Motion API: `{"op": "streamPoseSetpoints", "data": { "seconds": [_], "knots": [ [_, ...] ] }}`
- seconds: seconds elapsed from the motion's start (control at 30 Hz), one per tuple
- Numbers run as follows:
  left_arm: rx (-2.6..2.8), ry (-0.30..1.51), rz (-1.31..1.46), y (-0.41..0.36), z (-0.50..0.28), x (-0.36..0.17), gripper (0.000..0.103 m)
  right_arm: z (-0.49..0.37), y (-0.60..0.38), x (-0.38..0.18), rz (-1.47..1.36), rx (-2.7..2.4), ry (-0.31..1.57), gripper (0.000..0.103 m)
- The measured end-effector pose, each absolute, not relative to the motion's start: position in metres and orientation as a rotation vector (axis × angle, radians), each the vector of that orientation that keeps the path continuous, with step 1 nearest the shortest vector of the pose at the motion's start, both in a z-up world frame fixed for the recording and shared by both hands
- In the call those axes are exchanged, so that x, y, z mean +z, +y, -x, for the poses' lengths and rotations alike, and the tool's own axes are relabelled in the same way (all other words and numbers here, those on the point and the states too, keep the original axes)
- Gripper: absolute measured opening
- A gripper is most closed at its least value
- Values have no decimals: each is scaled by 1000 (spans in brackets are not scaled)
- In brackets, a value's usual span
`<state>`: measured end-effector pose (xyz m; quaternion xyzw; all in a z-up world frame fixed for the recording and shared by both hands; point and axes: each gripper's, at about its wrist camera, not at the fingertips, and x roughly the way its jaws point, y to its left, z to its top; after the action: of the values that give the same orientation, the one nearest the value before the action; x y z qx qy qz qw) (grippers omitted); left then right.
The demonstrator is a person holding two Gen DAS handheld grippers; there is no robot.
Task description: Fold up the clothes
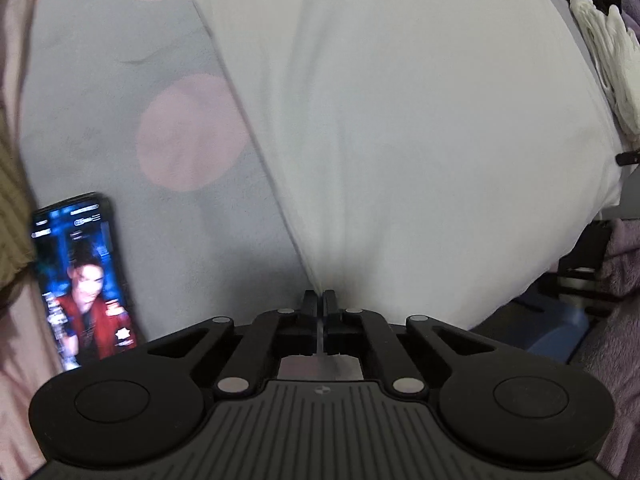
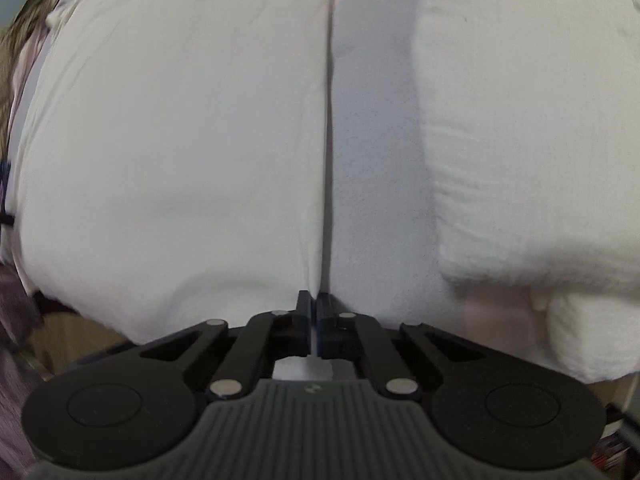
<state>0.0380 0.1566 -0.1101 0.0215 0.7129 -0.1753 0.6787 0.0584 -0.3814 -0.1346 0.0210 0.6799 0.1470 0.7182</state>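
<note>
White garment (image 1: 400, 120) spread on the spotted bedsheet (image 1: 120, 80), to the right of the lit phone (image 1: 84, 280) lying on that sheet.

Left gripper (image 1: 319, 300): jaws pinched together on the garment's near corner; cloth puckers into creases running up from the tips.

Right gripper (image 2: 313, 300): jaws likewise closed, clamped on a straight edge (image 2: 329, 120) of the same garment.

A second pile of white cloth (image 2: 520, 140) sits on the far side of that edge from the garment's body, apart from it. More folded white fabric (image 1: 608, 60) lies beyond the garment, opposite the phone.

Handling, by judgement: light, thin, limp cotton; no stiffness, sags between holds. Not fragile, and likely to slip only from a shallow bite. Best taken at corners and hems, both grips kept level, cloth taut.
</note>
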Motion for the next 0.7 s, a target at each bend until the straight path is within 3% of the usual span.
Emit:
{"op": "streamPoseSetpoints", "data": {
  "seconds": [0.2,0.27,0.33,0.6,0.7],
  "knots": [
    [-374,1600,-44,159,-32,-117,1,-65,-378,-140,-10,304,1524,3],
    [-394,1610,-42,157,-29,-116,1,-66,-377,-141,-11,319,1533,8],
    [-420,1629,-53,155,-23,-117,11,-67,-376,-142,-13,333,1542,14],
    [-436,1665,-146,144,-11,-114,12,-68,-364,-144,94,356,1599,20],
    [-402,1604,-115,154,-17,-92,15,-72,-358,-125,106,370,1521,31]
  ]
}}
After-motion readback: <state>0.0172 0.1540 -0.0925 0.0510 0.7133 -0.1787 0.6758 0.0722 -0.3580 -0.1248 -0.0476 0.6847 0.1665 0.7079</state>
